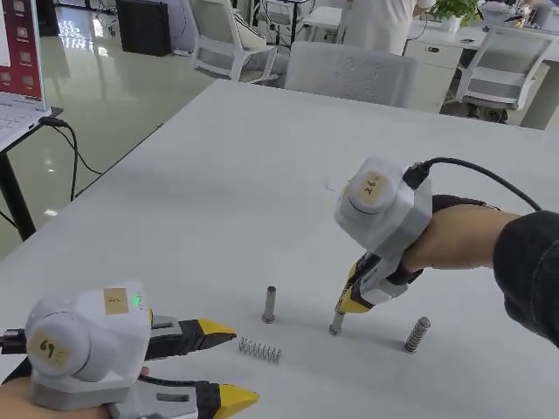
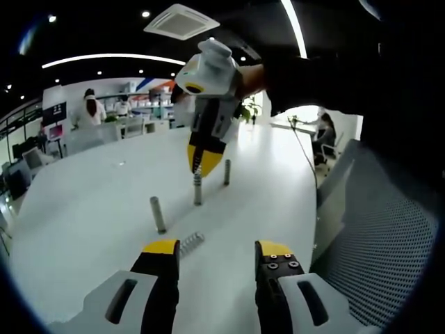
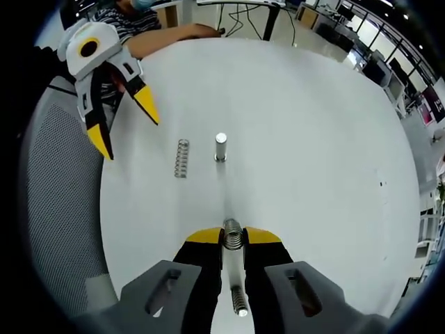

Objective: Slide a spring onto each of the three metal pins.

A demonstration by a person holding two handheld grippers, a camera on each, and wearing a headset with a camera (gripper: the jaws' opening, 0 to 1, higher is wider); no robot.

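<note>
Head view: the right gripper [image 1: 349, 304] tips down onto the middle pin [image 1: 336, 326]; a loose spring [image 1: 259, 350] lies on the counter [image 1: 262, 175] near the bare pin [image 1: 269, 304]; the third pin [image 1: 417, 334] wears its coil.
Left gripper view: the left gripper [image 2: 219, 254] stands spread.
Right gripper view: the held spring [image 3: 233, 236], hidden in the head view, is pinched; probably light, squashy and prone to roll; grip mid-coil, gently.

I log: table [image 1: 227, 192] white; pins [image 1: 270, 304] dull grey; springs [image 1: 259, 349] silver; left gripper [image 2: 218, 248] and right gripper [image 3: 233, 236] white shells, black jaws, yellow tips, tan labels [image 1: 114, 300]; my sleeve [image 1: 528, 262] dark; chair [image 3: 59, 195] grey mesh.
</note>
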